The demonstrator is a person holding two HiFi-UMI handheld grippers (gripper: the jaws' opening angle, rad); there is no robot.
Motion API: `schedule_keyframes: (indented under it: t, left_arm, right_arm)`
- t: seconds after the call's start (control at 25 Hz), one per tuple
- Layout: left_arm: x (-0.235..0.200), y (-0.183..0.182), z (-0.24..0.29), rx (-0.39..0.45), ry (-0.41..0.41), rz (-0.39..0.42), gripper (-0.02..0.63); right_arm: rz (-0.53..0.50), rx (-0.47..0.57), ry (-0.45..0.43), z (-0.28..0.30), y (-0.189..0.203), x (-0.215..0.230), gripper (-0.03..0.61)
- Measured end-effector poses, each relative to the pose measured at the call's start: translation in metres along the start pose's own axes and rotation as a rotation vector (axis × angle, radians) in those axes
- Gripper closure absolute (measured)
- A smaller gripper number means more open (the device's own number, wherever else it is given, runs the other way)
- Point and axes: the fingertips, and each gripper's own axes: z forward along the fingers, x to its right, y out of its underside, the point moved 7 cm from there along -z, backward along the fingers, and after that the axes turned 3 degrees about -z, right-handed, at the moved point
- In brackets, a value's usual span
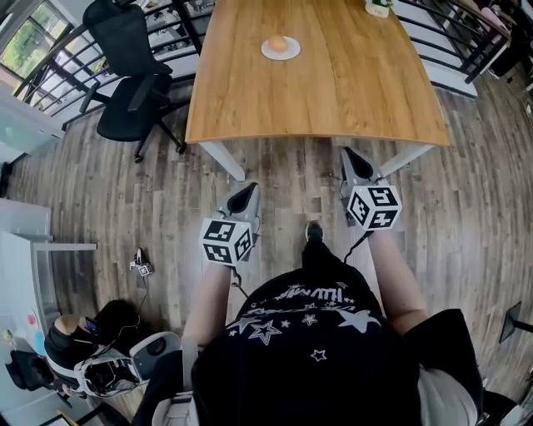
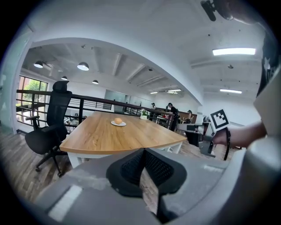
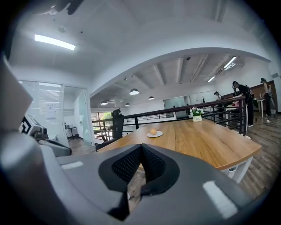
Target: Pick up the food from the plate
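Note:
A round orange-brown piece of food (image 1: 278, 43) sits on a small white plate (image 1: 266, 52) near the far middle of the wooden table (image 1: 333, 91). Both grippers hang over the floor, short of the table's near edge. My left gripper (image 1: 244, 198) is shut with nothing in it, and my right gripper (image 1: 354, 160) is shut and empty too. In the left gripper view the food (image 2: 118, 120) lies far ahead beyond the closed jaws of the left gripper (image 2: 144, 151). The right gripper view shows the food (image 3: 153, 131) ahead of the right gripper (image 3: 141, 147).
A black office chair (image 1: 133, 71) stands at the table's left side. A small potted plant (image 1: 379, 7) sits at the table's far end, by a black railing (image 3: 219, 107). Bags and gear (image 1: 92, 354) lie on the floor at the lower left, next to a white desk (image 1: 33, 250).

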Motion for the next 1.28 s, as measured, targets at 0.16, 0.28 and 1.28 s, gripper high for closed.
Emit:
schedule_keyframes:
  t: [0.16,0.28,1.28]
  left_arm:
    - [-0.005,-0.021,0.033,0.013,-0.013,-0.002,0.612]
    - [-0.005,-0.033,0.056,0.013,-0.017,0.002,0.612]
    - [-0.001,-0.092,0.164,0.039,-0.131,-0.027,0.612]
  right_arm:
    - [-0.001,-0.007,-0.009,0.024,-0.008,0.029,0.579]
    - [0.005,-0.006,-0.016,0.044,-0.016,0.05,0.578]
    - [0.03,-0.004,-0.12,0.145,-0.054,0.152,0.578]
